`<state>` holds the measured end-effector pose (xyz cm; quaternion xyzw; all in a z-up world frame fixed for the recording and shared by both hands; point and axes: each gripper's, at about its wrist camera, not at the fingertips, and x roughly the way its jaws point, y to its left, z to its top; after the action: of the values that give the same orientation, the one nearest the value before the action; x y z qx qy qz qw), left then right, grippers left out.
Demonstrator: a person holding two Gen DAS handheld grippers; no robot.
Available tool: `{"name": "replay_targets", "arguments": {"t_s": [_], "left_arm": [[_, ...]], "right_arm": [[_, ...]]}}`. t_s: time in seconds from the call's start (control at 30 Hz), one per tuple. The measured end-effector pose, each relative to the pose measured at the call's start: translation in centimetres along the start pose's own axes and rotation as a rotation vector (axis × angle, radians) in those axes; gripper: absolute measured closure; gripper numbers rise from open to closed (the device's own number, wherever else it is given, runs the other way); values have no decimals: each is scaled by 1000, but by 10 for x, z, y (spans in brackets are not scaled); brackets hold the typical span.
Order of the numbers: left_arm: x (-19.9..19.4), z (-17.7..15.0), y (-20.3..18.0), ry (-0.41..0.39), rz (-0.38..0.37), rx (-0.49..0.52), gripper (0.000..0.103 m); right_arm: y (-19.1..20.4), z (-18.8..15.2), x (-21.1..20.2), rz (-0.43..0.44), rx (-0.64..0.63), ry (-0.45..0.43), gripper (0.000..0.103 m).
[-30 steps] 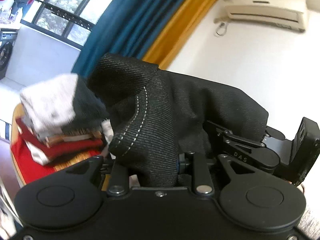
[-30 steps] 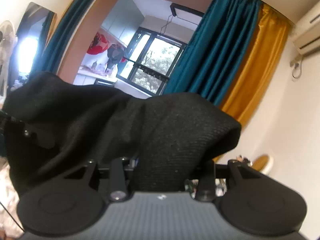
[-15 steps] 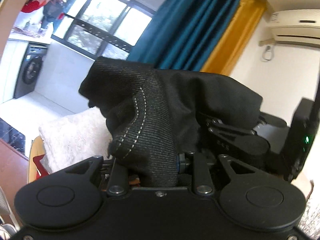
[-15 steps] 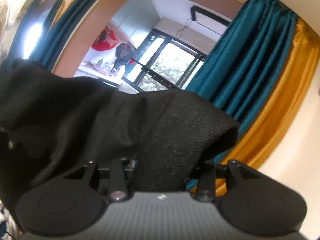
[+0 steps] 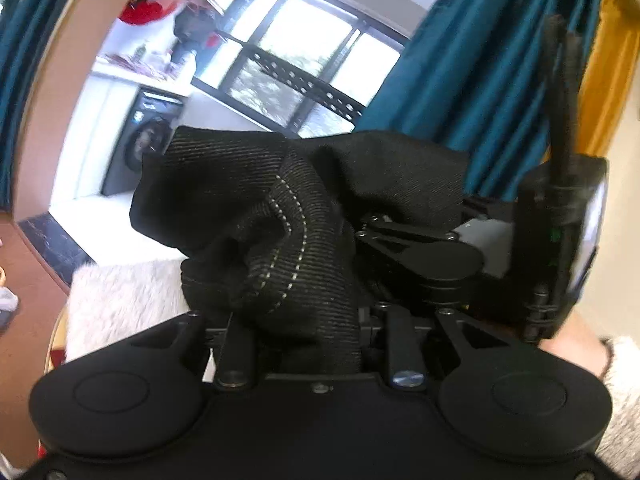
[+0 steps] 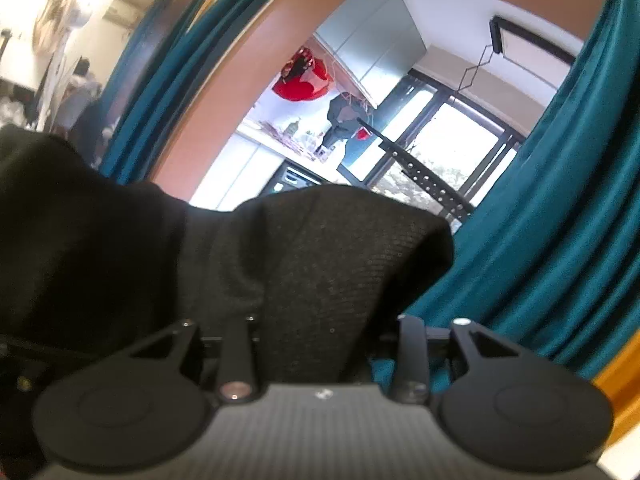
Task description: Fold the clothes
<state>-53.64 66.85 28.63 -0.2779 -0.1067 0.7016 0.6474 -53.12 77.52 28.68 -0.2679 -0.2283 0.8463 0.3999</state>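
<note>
Black garment held up between both your grippers

Your left gripper [image 5: 312,332] pinches the black garment [image 5: 288,216] in its jaws; your right gripper [image 6: 320,336] has its jaws closing on the same bunched cloth, lifted before the window [image 5: 304,68].

garment [image 5: 304,240] bunched between left gripper [image 5: 316,344] fingers, right gripper [image 5: 420,256] just right of it on the same cloth, fluffy pile [image 5: 124,300] below-left behind, window [image 5: 304,76] beyond, curtain [image 5: 472,80] right of window.

wrist cameras, close behind fingers, facing window [image 5: 304,80]; shared
</note>
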Motion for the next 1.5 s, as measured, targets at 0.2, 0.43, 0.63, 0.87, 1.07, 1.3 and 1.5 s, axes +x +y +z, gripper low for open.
{"name": "replay_targets", "arguments": {"t_s": [0.2, 0.43, 0.63, 0.87, 1.07, 1.3, 1.5], "left_arm": [[20, 3, 13, 9, 30, -63, 77], [25, 2, 51, 75, 28, -231, 77], [34, 14, 81, 112, 15, -373, 77], [48, 18, 99, 124, -18, -416, 77], [50, 18, 89, 111, -54, -392, 77], [51, 31, 65, 91, -110, -325, 77], [34, 69, 46, 41, -182, -341, 77]], "right_arm": [[-20, -10, 51, 90, 59, -22, 69], [-24, -53, 90, 270, 172, 157, 55], [-80, -77, 48, 302, 343, 190, 29], [-50, -86, -78, 461, -37, 2, 2], [8, -103, -62, 450, -138, 92, 2], [-19, -110, -26, 465, 122, 185, 68], [-58, -61, -72, 227, 0, 52, 82]]}}
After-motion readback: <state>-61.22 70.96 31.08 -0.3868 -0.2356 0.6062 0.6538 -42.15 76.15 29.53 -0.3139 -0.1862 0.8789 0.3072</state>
